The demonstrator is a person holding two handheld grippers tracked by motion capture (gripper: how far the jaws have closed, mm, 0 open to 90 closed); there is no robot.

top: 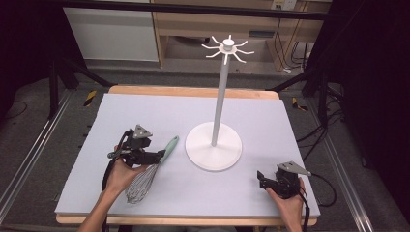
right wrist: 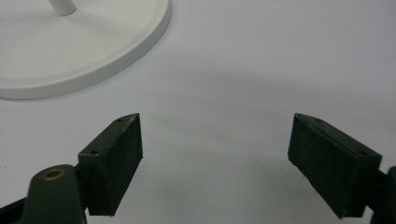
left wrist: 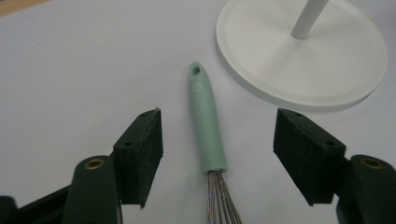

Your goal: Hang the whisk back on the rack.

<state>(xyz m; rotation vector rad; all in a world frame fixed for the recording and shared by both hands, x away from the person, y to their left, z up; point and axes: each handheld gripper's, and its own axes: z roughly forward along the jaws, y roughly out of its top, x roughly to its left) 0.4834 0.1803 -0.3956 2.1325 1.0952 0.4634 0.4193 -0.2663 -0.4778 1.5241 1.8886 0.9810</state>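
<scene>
Grey floor and wooden shelving lie behind my table (top: 121, 116), whose pale mat carries everything I work with. Biggest on it is one white stand (top: 213, 145): a round base, a tall pole, and a crown of hooks at the top, which I count as roughly eight though they are too small to be sure. Just left of the base lies one whisk (top: 150, 171), mint handle toward the stand, wire head toward me.

My left gripper (left wrist: 217, 154) is the nearer of the two: in its own view the whisk handle (left wrist: 205, 126) runs straight up between the spread jaws, long axis in line with the gripper's, hanging hole (left wrist: 196, 70) at the far tip. Neither pad touches it, so nothing is held. I judge a squeeze here would take the handle near the wires.

My right gripper (right wrist: 215, 163) rests well apart at the mat's near right, jaws wide and empty.
</scene>
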